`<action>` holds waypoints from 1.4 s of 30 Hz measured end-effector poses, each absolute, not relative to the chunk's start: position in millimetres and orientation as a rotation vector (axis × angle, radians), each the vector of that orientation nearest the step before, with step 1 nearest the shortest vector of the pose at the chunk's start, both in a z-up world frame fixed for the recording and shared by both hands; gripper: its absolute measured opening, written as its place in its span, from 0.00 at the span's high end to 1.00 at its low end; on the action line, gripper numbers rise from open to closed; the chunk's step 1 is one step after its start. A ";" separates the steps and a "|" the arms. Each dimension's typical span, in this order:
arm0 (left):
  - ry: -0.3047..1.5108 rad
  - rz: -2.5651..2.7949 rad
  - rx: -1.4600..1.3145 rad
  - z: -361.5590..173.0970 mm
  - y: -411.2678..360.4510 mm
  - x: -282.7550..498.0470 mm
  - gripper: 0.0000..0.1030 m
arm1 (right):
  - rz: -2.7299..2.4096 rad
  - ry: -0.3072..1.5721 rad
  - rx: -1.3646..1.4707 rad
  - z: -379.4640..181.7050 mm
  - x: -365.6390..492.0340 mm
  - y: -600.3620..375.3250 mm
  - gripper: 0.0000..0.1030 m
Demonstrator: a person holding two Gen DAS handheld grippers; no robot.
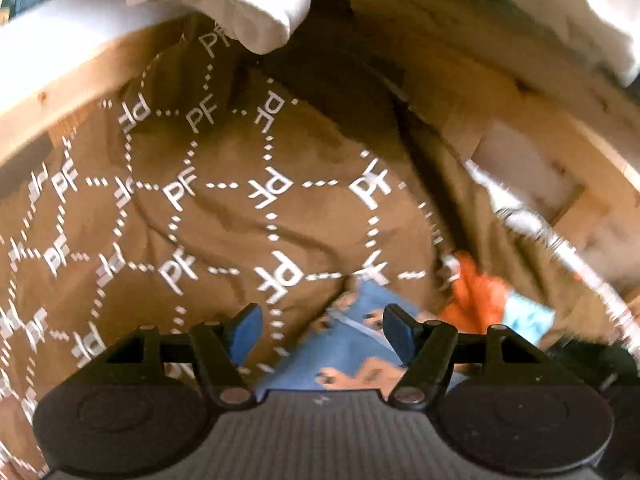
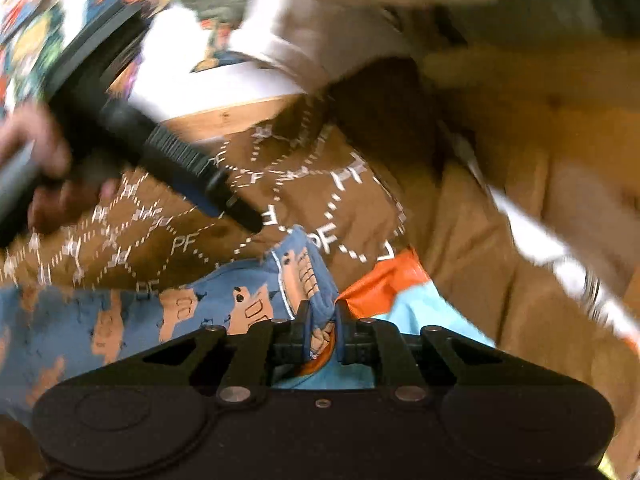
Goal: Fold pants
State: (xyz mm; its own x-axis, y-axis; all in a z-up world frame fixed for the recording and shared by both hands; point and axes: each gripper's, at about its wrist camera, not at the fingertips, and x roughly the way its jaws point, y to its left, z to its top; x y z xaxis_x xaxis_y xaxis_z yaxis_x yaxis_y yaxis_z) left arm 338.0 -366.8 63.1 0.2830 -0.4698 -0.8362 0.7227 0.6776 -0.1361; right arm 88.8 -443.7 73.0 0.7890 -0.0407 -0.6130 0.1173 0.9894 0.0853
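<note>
We see the blue printed pants [image 2: 224, 304] bunched near us on a brown PF-patterned cover [image 1: 224, 216]. Our right gripper [image 2: 320, 320] pinches a fold of them; our left gripper [image 1: 322, 324] hangs wide above.

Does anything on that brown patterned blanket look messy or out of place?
The blue cartoon-print pants lie rumpled on the brown lettered blanket, one bunched fold pinched in the right tongs. Nothing looks spilled or damaged.

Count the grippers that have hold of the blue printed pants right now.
1. The right gripper is shut on a bunched fold of the blue printed pants. The left gripper hangs open above them, on nothing.
</note>
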 end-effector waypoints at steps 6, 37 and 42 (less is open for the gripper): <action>1.186 -0.785 0.179 65.6 -394.1 339.0 0.34 | -0.093 0.660 -0.005 71.7 89.1 -430.5 0.89; 1.297 -0.648 0.089 25.6 -411.0 342.5 0.96 | -0.072 0.623 -0.076 69.3 90.8 -430.8 0.63; 1.297 -0.662 0.078 25.3 -408.2 342.6 0.96 | -0.033 0.621 -0.048 65.9 102.2 -434.2 0.66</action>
State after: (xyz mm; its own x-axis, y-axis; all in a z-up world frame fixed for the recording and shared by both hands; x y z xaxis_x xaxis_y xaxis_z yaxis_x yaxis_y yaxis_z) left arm 342.6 -408.2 25.3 0.1146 -0.4091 -0.9052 0.4932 0.8145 -0.3057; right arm 102.2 -434.2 65.9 0.8129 -0.0452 -0.5806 0.0165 0.9984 -0.0546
